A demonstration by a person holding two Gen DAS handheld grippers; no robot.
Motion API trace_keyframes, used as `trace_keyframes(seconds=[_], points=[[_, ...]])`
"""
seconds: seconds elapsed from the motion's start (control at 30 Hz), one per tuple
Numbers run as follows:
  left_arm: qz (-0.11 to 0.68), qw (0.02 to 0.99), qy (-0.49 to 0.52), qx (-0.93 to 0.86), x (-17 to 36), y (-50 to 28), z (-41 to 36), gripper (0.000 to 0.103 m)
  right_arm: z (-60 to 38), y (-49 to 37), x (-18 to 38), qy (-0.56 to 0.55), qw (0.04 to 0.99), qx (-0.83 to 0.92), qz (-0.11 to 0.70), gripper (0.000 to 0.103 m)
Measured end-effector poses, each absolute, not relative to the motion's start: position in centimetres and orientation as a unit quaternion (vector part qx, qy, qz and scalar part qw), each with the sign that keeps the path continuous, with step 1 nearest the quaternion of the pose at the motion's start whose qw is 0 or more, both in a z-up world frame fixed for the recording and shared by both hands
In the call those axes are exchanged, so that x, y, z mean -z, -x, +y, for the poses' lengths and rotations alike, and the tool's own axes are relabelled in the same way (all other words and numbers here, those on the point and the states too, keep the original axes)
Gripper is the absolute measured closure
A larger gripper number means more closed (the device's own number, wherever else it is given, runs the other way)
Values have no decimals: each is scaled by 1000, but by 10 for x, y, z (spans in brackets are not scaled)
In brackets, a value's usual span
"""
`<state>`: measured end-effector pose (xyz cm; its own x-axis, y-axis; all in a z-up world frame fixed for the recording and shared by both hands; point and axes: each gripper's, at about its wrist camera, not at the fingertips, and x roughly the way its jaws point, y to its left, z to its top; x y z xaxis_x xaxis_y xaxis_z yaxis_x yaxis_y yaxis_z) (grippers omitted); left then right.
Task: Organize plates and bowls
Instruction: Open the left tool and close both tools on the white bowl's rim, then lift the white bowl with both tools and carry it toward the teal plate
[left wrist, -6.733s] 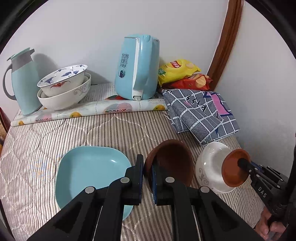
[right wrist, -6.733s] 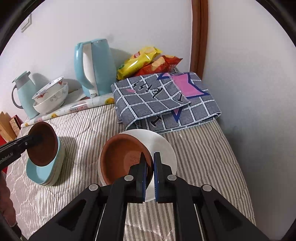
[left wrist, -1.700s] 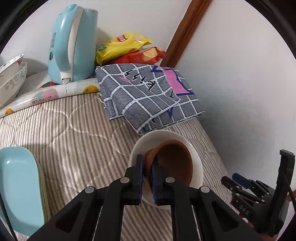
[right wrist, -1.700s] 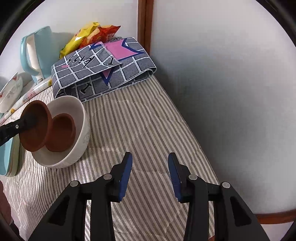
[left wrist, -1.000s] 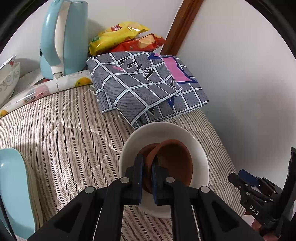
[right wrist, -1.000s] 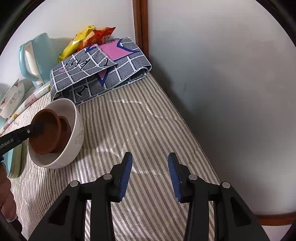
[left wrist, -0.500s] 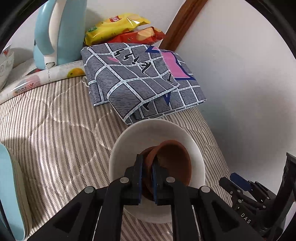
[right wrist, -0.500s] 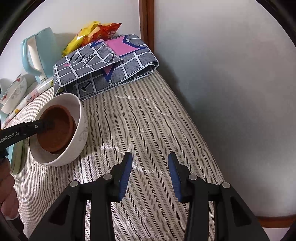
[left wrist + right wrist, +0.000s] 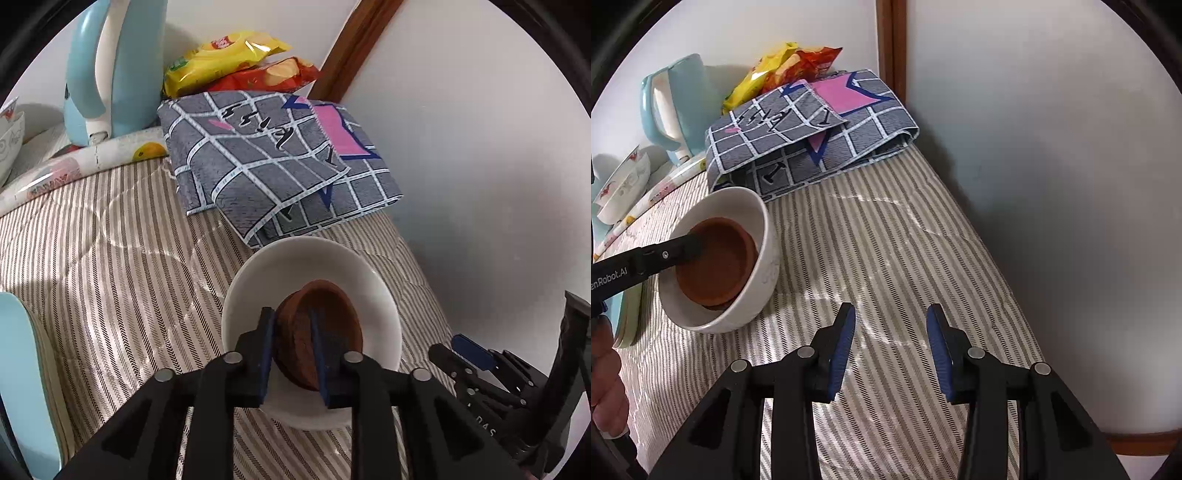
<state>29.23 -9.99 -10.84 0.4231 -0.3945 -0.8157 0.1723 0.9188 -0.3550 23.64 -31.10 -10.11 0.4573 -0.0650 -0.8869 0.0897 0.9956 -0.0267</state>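
Two brown bowls [image 9: 325, 325] nest inside one white bowl [image 9: 306, 258].

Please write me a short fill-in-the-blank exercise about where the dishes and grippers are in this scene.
1. The brown bowls sit nested inside the ____ bowl.
2. The left gripper has just been opening, with the rim of a ____ bowl between its fingers.
3. The right gripper hovers open and ____ over the striped cover.
4. Behind the white bowl lies a folded ____ cloth.

Missing words: white; brown; empty; checked
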Motion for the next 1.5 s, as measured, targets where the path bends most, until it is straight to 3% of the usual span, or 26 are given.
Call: trace_keyframes(seconds=[0.8, 0.93, 1.5], points=[[492, 863, 62, 96, 92, -277, -70, 80, -263, -255, 72, 7, 876, -15, 481, 63], [503, 857, 65, 93, 99, -282, -70, 80, -259, -261, 78, 3, 871, -22, 491, 74], [535, 837, 47, 104, 123, -299, -86, 78, -238, -283, 106, 41, 845, -20, 532, 78]])
